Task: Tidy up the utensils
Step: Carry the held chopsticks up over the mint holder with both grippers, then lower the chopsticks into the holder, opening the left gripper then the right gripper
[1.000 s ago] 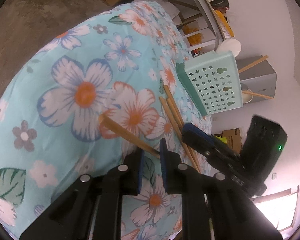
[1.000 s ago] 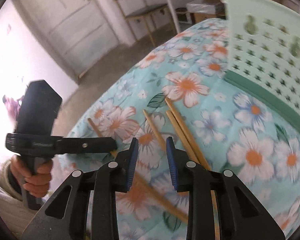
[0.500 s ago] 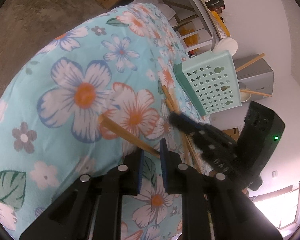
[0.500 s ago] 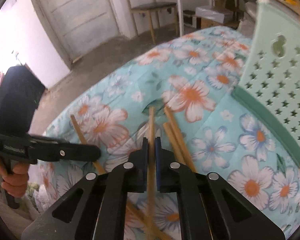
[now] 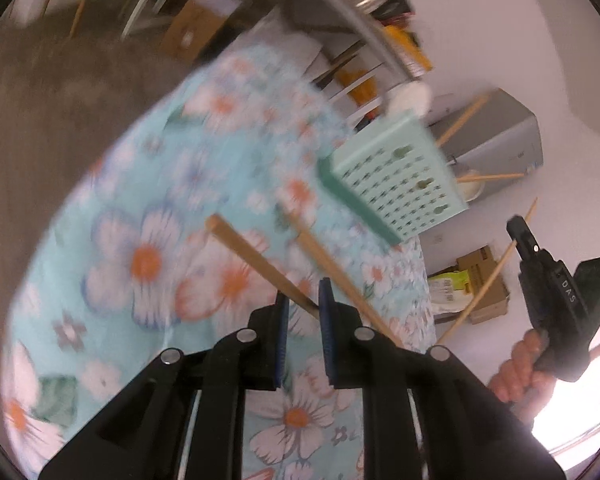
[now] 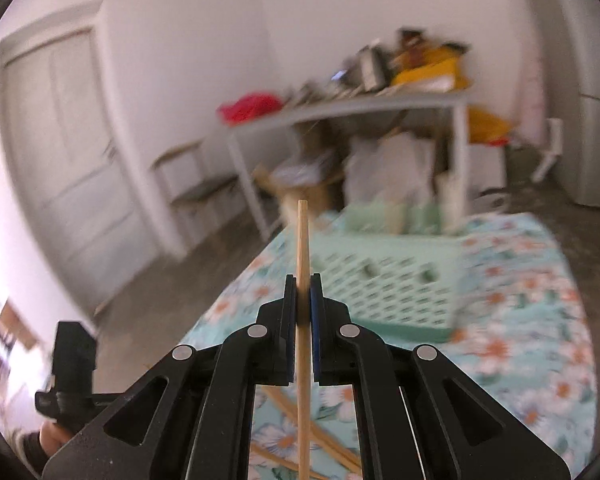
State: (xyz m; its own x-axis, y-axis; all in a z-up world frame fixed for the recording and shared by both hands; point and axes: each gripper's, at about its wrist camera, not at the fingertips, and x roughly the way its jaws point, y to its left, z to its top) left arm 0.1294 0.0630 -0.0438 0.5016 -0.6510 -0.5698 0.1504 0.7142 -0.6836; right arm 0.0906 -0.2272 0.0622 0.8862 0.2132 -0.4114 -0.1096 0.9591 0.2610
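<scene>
Left wrist view: the left gripper (image 5: pixel 303 308) was positioned above the table (image 5: pixel 112 184), which was covered in a floral cloth. Its blue-padded fingers (image 5: pixel 281 336) stood a narrow gap apart, and a chopstick (image 5: pixel 256 258) ran into that gap from the upper left; whether the pads actually pressed it cannot be told. Further chopsticks (image 5: pixel 332 270) lay on the cloth just right of the gripper, angled toward the mint perforated basket (image 5: pixel 396 172), which rested near the far right edge of the table with sticks projecting from its far side. Off the right edge of the table, the right gripper (image 5: pixel 518 226) was raised in the air, carrying a chopstick.

Right wrist view: the right gripper (image 6: pixel 302 308) was closed on a single chopstick (image 6: pixel 302 280), held upright between its pads and extending above and below them. The basket (image 6: pixel 396 284) lay beyond, toward the far edge of the table (image 6: pixel 540 320). Loose chopsticks (image 6: pixel 324 436) remained on the cloth beneath the gripper. The left gripper's body (image 6: pixel 74 368) appeared at lower left.
</scene>
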